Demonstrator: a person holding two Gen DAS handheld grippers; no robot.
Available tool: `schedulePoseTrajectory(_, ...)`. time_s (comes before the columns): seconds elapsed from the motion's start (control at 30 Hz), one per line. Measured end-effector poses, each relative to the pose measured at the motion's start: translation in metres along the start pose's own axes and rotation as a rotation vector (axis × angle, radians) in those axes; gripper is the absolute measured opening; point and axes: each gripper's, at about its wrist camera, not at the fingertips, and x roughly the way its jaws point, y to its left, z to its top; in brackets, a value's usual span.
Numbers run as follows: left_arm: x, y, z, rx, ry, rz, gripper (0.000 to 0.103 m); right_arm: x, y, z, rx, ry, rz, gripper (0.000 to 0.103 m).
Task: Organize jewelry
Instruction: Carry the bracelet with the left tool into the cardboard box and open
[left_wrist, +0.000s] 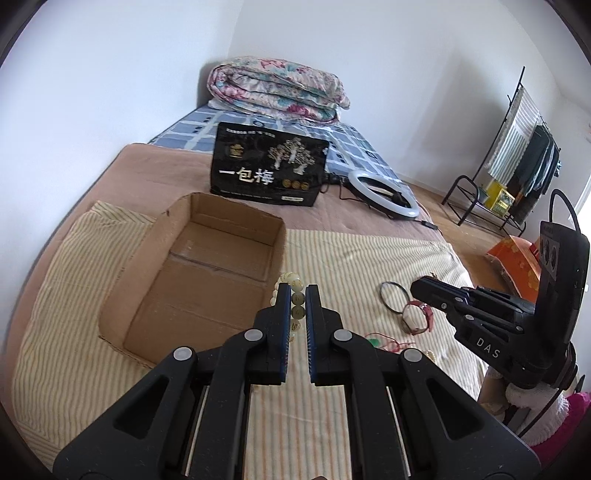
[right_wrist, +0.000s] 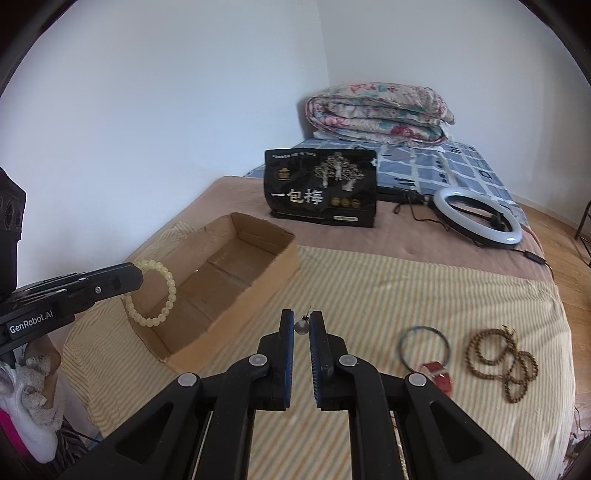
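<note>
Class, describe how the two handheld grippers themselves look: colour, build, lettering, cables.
Both are matte black plastic with grey rivets and blue-padded fingers. The left gripper reads "GenRobot.AI"; the right gripper reads "DAS" and has a black cable looping above it.

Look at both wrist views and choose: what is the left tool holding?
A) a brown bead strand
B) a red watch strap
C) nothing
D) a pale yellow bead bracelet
D: the left tool is shut on the pale yellow bead bracelet, which hangs in front of the cardboard box.
</note>
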Motion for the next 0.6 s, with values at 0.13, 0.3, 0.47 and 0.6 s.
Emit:
schedulePoseTrajectory(0.13,-0.003,0.014,0.004,-0.009,-0.008,0.021,0.005,0.016,0.014,0.009,0.0,0.004,0.019,0.006)
schedulePoseTrajectory(0.3,-0.004,0.029,0.009,-0.013,-0.022,0.058,0.005,0.038,0.033,0.021,-0.027,-0.002,0.024,0.006)
schedulePoseTrajectory(0.47,0.0,0.043,0.011,-0.033,-0.013,0.081,0.005,0.06,0.045,0.031,-0.022,-0.002,0.048,0.006)
schedulePoseTrajectory(0.6,0.002,0.051,0.01,-0.051,-0.01,0.091,0.005,0.079,0.055,0.035,-0.044,0.015,0.055,0.006)
